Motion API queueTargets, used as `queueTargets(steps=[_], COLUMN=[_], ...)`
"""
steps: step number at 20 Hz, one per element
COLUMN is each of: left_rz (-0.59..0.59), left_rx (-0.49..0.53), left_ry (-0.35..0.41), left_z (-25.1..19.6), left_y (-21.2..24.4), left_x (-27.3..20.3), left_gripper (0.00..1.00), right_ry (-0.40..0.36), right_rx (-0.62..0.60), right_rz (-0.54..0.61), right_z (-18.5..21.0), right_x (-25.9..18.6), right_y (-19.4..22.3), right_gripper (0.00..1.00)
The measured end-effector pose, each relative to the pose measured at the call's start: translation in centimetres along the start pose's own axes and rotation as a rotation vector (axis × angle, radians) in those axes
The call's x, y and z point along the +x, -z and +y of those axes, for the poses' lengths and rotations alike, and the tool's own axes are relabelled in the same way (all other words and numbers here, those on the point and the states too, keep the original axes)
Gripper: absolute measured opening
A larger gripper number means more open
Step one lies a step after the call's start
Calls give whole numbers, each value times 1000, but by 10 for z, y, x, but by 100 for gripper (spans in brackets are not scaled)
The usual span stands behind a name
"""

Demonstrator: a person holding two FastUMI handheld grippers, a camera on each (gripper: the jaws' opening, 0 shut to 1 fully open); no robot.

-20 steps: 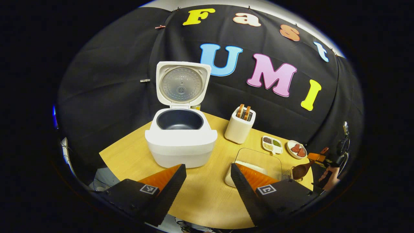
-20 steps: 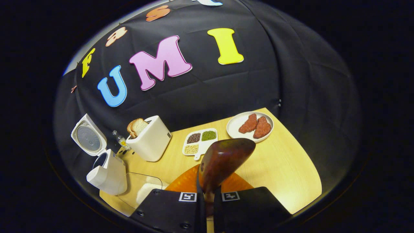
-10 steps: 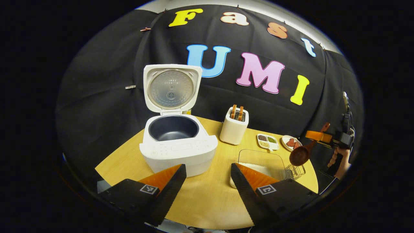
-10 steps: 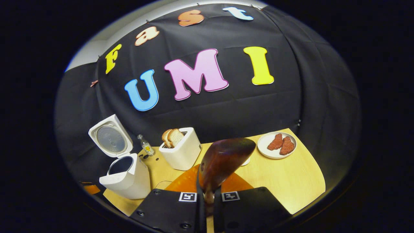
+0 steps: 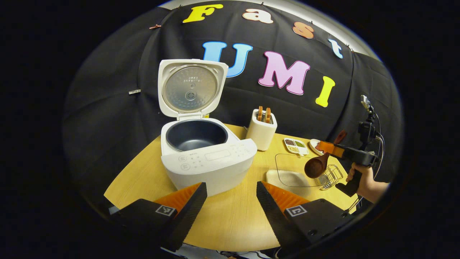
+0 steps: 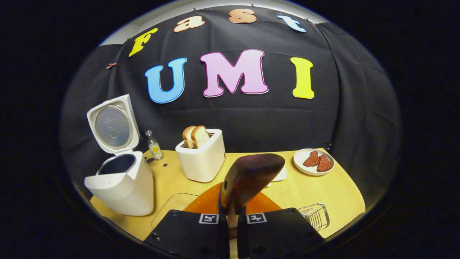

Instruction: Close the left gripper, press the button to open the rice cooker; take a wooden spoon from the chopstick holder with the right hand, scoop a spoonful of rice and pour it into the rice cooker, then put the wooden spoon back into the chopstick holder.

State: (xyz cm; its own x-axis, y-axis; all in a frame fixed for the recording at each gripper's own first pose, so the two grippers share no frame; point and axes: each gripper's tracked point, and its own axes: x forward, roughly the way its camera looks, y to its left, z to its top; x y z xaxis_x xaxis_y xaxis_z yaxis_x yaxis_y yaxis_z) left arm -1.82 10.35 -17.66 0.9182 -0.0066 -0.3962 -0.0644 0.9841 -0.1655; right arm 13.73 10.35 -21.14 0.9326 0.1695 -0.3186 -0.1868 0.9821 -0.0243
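Above the clear rice container point(image 5: 293, 172), my right gripper point(image 5: 329, 148) clamps the wooden spoon point(image 6: 248, 180), my left gripper point(image 5: 230, 196) hangs spread and empty before the rice cooker point(image 5: 205, 151), already open, so scooping, pouring and returning the spoon to the wire holder point(image 6: 316, 216) remain.

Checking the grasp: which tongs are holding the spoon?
The right tongs, shut on the wooden spoon; the left tongs stand open, holding nothing.
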Motion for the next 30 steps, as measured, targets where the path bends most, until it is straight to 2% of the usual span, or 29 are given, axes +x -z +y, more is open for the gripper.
queueTargets(steps=[5,6,7,9,10,13,15,19,24,30], left_rz=[36,37,36,32,31,31,30,32,18,8], left_rx=[-8,-7,-6,-9,-13,-23,-29,-41,-68,-69], left_ry=[22,25,27,30,33,33,33,26,21,12], left_z=[28,32,36,42,45,50,52,57,58,54], left_y=[17,19,18,18,19,20,22,24,20,14], left_x=[6,5,6,5,5,2,-2,-6,-9,-8], left_gripper=[96,96,96,96,95,95,95,96,96,96], right_ry=[110,116,122,107,94,73,52,18,35,86], right_rx=[-47,-40,-41,-18,8,68,152,420,653,820], right_rz=[24,25,18,35,50,86,119,199,269,282], right_z=[-4,1,5,19,28,46,58,80,73,37], right_x=[12,11,11,8,8,7,6,6,5,-9], right_y=[41,44,44,49,52,58,62,67,73,76], right_gripper=[13,18,13,17,13,13,13,13,13,13])
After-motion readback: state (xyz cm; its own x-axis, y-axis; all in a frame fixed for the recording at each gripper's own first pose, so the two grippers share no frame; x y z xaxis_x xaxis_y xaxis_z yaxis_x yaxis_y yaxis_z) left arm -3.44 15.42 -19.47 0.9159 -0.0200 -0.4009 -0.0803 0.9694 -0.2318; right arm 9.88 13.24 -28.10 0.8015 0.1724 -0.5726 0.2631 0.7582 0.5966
